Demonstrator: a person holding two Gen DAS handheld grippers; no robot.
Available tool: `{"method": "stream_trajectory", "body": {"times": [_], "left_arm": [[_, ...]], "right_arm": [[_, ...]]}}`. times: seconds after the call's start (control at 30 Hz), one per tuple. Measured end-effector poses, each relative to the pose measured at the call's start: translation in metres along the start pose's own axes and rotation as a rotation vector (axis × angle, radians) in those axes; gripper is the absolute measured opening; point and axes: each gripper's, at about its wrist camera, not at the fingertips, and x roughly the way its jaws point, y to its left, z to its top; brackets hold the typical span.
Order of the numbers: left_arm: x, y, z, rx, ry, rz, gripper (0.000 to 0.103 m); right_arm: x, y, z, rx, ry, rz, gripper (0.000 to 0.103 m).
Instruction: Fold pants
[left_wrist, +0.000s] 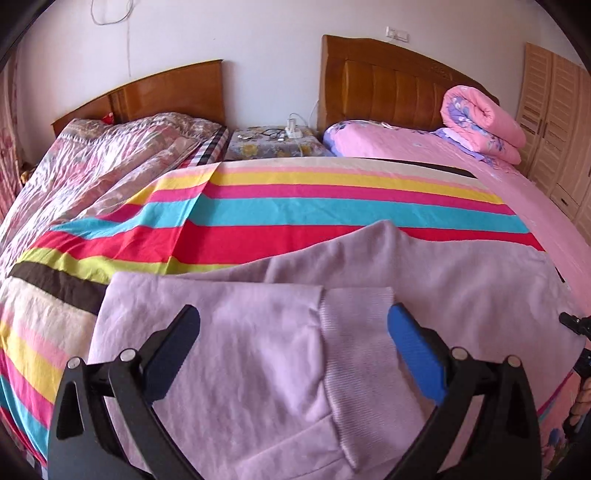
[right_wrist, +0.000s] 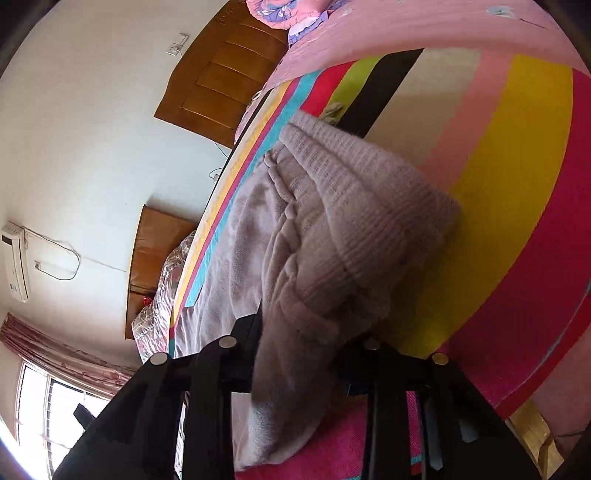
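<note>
Pale lilac pants (left_wrist: 229, 354) lie on a striped bedspread (left_wrist: 295, 218), partly folded, with a ribbed cuff (left_wrist: 354, 332) on top. My left gripper (left_wrist: 293, 325) is open just above them, its fingers either side of the cuff and the folded leg. In the tilted right wrist view, my right gripper (right_wrist: 299, 332) is shut on a bunched part of the pants (right_wrist: 332, 229) beside the ribbed cuff (right_wrist: 369, 184); the cloth hides its fingertips. The right gripper's tip also shows at the right edge of the left wrist view (left_wrist: 572, 321).
Two beds with wooden headboards (left_wrist: 380, 81) flank a nightstand (left_wrist: 273, 146) with cables. A rolled pink quilt (left_wrist: 484, 122) lies on the right bed. A wardrobe (left_wrist: 557, 122) stands at the right. A crumpled floral quilt (left_wrist: 110, 155) lies on the left bed.
</note>
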Motion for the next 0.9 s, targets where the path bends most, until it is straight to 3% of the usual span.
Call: {"method": "stream_trajectory", "body": {"times": [0.07, 0.17, 0.23, 0.37, 0.43, 0.53, 0.63, 0.7, 0.8, 0.87, 0.9], "left_arm": [[0.008, 0.015, -0.013, -0.009, 0.058, -0.002, 0.101], [0.027, -0.002, -0.038, 0.098, 0.12, 0.002, 0.102], [0.025, -0.006, -0.048, 0.132, 0.047, 0.035, 0.102], [0.026, 0.005, -0.039, 0.107, 0.09, -0.014, 0.102], [0.007, 0.019, -0.033, 0.061, 0.038, -0.02, 0.101], [-0.031, 0.059, -0.023, -0.069, -0.071, -0.01, 0.102], [-0.063, 0.107, -0.024, -0.186, -0.131, 0.063, 0.102], [-0.077, 0.137, -0.033, -0.263, -0.137, 0.083, 0.102], [-0.089, 0.17, -0.053, -0.348, -0.118, 0.081, 0.102], [-0.093, 0.179, -0.066, -0.38, -0.104, 0.046, 0.102], [-0.095, 0.182, -0.073, -0.394, -0.098, 0.013, 0.102]], "right_arm": [[0.0, 0.001, -0.001, 0.011, -0.011, 0.001, 0.031], [-0.003, 0.004, -0.002, 0.0, -0.033, -0.012, 0.029], [-0.012, 0.017, -0.001, -0.059, -0.066, -0.031, 0.028], [-0.019, 0.108, -0.011, -0.397, -0.155, -0.081, 0.026], [-0.011, 0.172, -0.034, -0.638, -0.18, -0.08, 0.026], [0.016, 0.255, -0.1, -1.012, -0.141, -0.035, 0.026], [0.055, 0.301, -0.203, -1.405, -0.021, -0.004, 0.026], [0.079, 0.303, -0.275, -1.653, 0.109, 0.015, 0.027], [0.107, 0.264, -0.359, -1.939, 0.31, 0.03, 0.024], [0.107, 0.251, -0.371, -2.0, 0.203, 0.011, 0.025], [0.107, 0.252, -0.368, -1.991, 0.209, 0.018, 0.025]]}}
